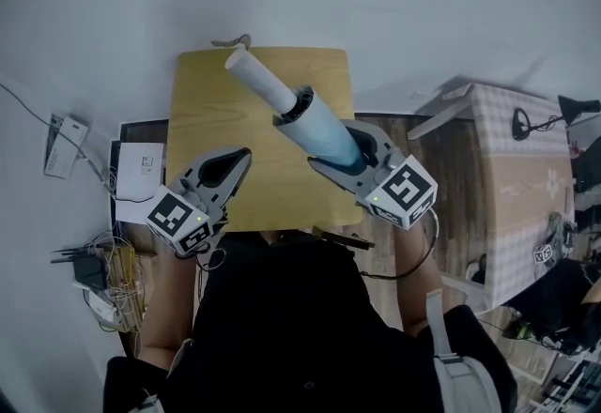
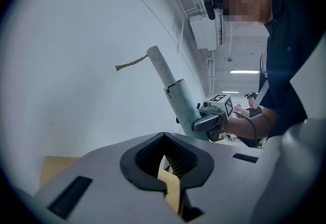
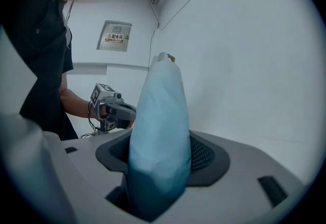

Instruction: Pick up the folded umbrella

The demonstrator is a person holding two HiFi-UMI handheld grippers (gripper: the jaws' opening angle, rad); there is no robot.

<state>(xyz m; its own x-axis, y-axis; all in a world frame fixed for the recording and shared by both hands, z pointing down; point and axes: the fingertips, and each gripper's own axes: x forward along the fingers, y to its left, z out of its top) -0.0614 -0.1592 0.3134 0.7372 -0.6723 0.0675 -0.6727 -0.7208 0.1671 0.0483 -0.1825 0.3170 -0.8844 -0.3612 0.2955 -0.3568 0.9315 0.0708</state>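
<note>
My right gripper (image 1: 336,150) is shut on the folded umbrella (image 1: 310,125). It holds the light blue cloth part in the air above the wooden table (image 1: 211,101). The umbrella's white handle (image 1: 255,76) points away from me, with a thin strap (image 1: 235,42) at its end. In the right gripper view the blue cloth (image 3: 158,126) fills the jaws of that gripper (image 3: 160,144). My left gripper (image 1: 237,160) hovers over the table's near left part, shut and empty, apart from the umbrella. Seen from the left gripper (image 2: 164,137), the umbrella (image 2: 181,101) rises tilted out of the right gripper (image 2: 211,118).
A white wall stands behind the table. A white box (image 1: 141,172) lies left of the table, with cables and a power adapter (image 1: 91,270) on the floor. A second table under a checked cloth (image 1: 516,176) stands at the right.
</note>
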